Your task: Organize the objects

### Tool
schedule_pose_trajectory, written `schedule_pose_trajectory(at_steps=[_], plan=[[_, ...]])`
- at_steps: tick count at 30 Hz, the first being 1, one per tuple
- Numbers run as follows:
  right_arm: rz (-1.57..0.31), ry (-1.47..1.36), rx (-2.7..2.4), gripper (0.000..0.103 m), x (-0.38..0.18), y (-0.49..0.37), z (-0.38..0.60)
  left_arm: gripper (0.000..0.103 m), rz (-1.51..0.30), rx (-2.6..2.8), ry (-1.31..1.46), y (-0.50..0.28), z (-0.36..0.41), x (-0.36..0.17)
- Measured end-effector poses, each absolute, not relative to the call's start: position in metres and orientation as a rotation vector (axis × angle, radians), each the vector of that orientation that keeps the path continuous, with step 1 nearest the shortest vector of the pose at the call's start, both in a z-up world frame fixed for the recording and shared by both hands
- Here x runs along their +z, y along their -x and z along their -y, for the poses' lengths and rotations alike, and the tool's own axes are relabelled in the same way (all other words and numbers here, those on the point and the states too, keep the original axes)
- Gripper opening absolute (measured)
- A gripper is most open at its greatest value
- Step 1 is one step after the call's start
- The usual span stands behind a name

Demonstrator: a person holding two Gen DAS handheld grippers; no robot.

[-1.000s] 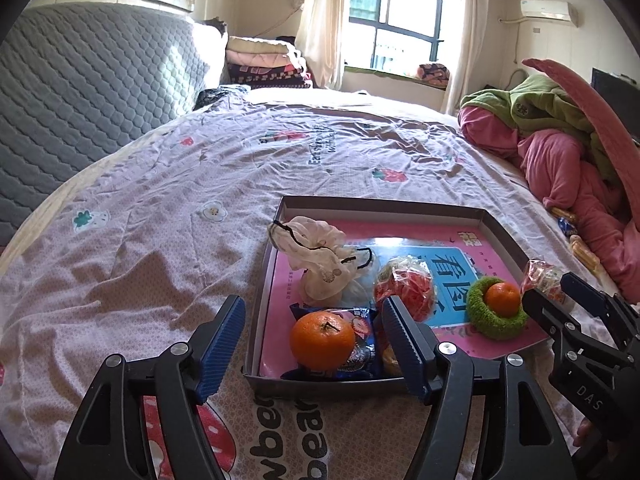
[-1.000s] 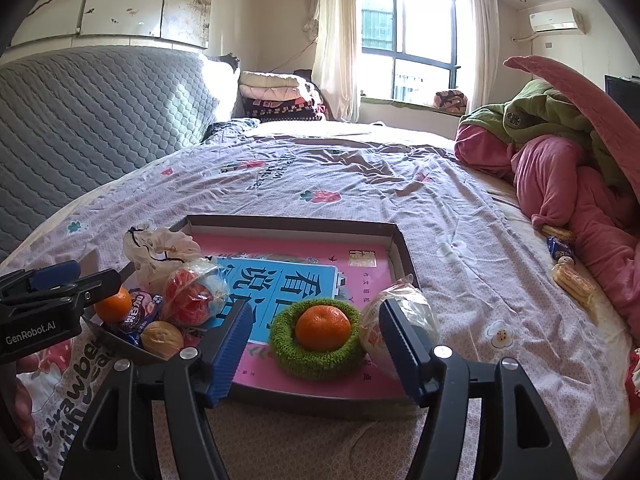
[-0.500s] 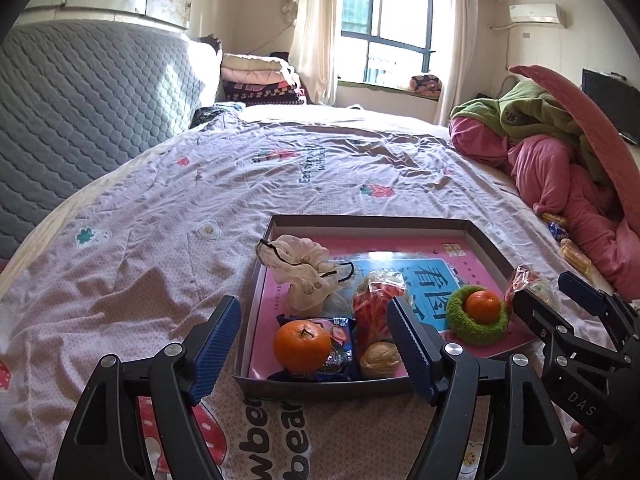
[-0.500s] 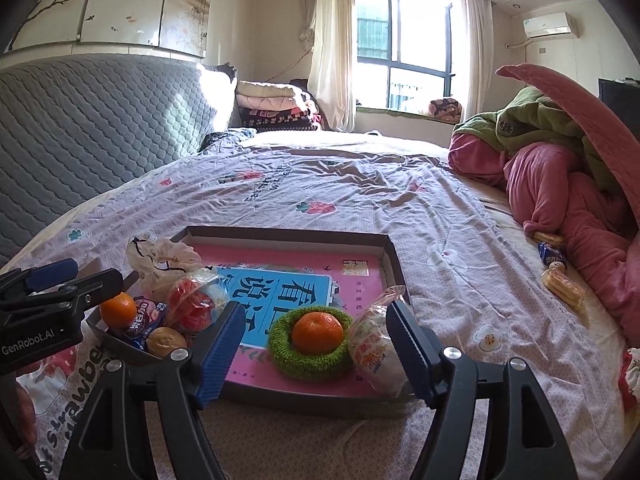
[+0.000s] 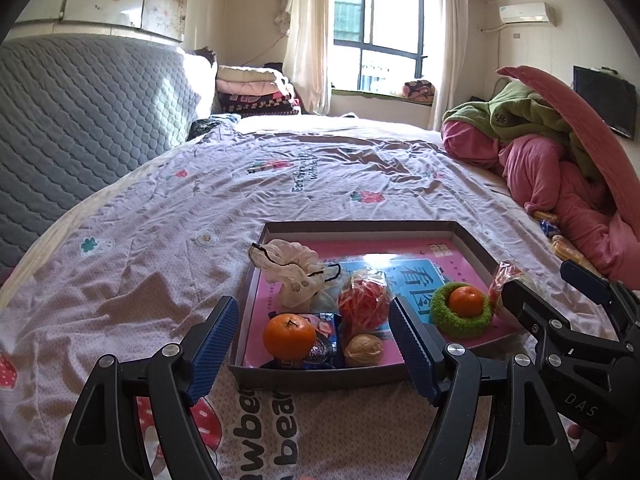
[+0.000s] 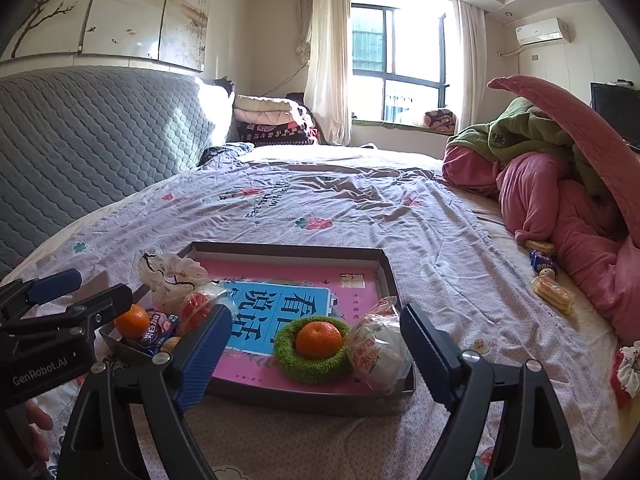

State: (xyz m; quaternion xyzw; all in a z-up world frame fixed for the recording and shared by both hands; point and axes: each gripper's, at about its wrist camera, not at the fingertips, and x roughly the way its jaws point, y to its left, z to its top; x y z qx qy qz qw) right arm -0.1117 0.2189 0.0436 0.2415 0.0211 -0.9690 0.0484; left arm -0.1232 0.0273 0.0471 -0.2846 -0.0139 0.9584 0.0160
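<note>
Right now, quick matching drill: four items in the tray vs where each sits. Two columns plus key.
Things:
1. orange with the stem mark
2. second orange
3. white wrapped bun
4. cloth pouch with black cord

Places:
A. inside the green ring
B. on the blue snack packet, near left corner of the tray
C. against the tray's right wall, near corner
D. by the left wall, behind the other snacks

Pairs: 1-B, 2-A, 3-C, 4-D

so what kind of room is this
Most likely a home bedroom: a wide bed with a quilted grey headboard, folded blankets stacked by the curtained window, and a wall air conditioner.
</note>
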Motion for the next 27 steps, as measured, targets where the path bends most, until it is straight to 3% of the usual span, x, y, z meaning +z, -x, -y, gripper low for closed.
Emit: schedule_pose_trajectory(at_steps=[27], plan=[[-0.038,-0.73,-2.985,0.089,0.042,0.082,-0.224,0.078,-0.017,3.05,0.863,0.088,-0.034,0.044]])
